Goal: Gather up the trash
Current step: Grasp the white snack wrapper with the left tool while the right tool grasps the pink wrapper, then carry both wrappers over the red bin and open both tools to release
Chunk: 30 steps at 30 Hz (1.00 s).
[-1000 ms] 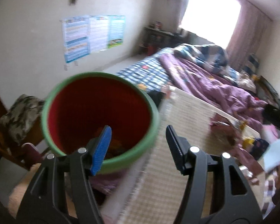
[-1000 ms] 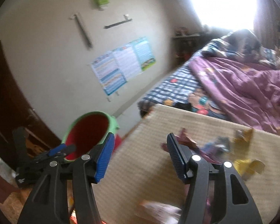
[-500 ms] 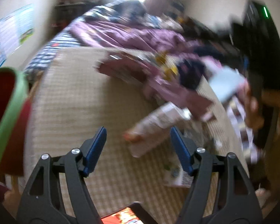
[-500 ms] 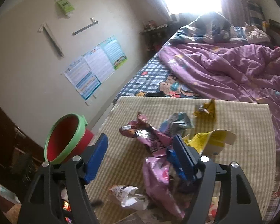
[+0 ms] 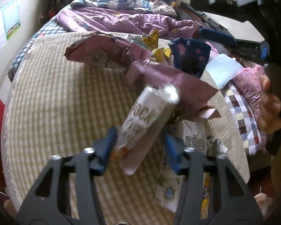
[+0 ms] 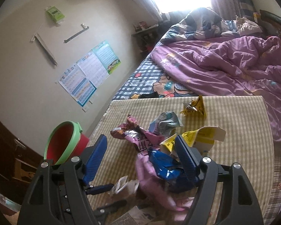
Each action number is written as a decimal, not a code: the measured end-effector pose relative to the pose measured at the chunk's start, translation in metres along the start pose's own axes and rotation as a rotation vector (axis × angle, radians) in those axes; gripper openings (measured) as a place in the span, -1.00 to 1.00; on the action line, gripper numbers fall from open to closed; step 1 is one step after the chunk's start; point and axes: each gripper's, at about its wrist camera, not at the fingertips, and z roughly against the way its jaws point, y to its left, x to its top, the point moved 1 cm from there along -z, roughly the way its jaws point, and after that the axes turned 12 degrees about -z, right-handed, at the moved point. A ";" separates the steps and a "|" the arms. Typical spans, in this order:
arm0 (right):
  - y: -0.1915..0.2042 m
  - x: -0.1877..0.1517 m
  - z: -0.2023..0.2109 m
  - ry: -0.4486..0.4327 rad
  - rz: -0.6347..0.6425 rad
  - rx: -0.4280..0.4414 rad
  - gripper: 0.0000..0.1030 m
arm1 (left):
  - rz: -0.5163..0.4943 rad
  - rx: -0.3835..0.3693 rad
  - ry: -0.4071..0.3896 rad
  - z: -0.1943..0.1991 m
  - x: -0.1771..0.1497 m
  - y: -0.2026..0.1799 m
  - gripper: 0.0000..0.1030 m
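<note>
On the checked bench (image 5: 52, 93), a white snack packet (image 5: 149, 116) was gripped.
Left gripper (image 5: 138, 146) jaws had just been closing on its lower end; right gripper (image 6: 141, 153) jaws stood wide, empty. Light, crinkly, slippery film was judged best pinched mid-body.

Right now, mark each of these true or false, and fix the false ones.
1. A white packet sits between the fingers of the left gripper. True; its jaws have just been closing around it.
2. The red bucket has a blue rim. False: the rim is green.
3. The bucket stands on the checked mat among the wrappers. False: it stands off the mat's edge, on the wall side.
4. A gold triangular wrapper lies on the mat near the bed end. True.
</note>
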 end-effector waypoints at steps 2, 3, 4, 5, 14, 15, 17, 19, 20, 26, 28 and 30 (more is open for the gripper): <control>0.006 -0.002 -0.004 0.002 0.021 -0.001 0.40 | 0.015 0.024 -0.003 0.006 -0.005 0.003 -0.28; 0.010 -0.002 -0.005 0.003 0.040 -0.005 0.40 | 0.031 0.034 0.000 0.011 -0.007 0.006 -0.33; 0.016 -0.002 -0.007 0.006 0.064 -0.010 0.40 | 0.051 0.042 0.002 0.016 -0.008 0.009 -0.34; 0.021 -0.002 -0.009 0.007 0.086 -0.013 0.40 | 0.066 0.051 -0.003 0.020 -0.008 0.011 -0.34; 0.064 0.006 -0.064 0.130 0.363 -0.077 0.40 | 0.279 0.286 0.001 0.054 -0.038 0.060 -0.28; 0.065 0.004 -0.076 0.165 0.390 -0.085 0.40 | 0.298 0.295 -0.003 0.056 -0.039 0.065 -0.23; 0.063 0.000 -0.093 0.204 0.416 -0.096 0.40 | 0.333 0.304 -0.010 0.061 -0.043 0.072 -0.16; 0.058 -0.002 -0.107 0.239 0.406 -0.096 0.38 | 0.344 0.306 -0.019 0.063 -0.044 0.074 -0.12; 0.055 -0.002 -0.114 0.256 0.389 -0.097 0.38 | 0.343 0.309 -0.020 0.064 -0.045 0.075 -0.11; 0.035 -0.001 -0.131 0.298 0.320 -0.116 -0.07 | 0.345 0.309 -0.008 0.060 -0.047 0.076 -0.10; 0.029 -0.002 -0.136 0.317 0.297 -0.115 -0.49 | 0.347 0.306 -0.002 0.058 -0.048 0.076 -0.10; 0.028 -0.003 -0.135 0.320 0.280 -0.102 -0.54 | 0.352 0.308 0.001 0.056 -0.047 0.076 -0.10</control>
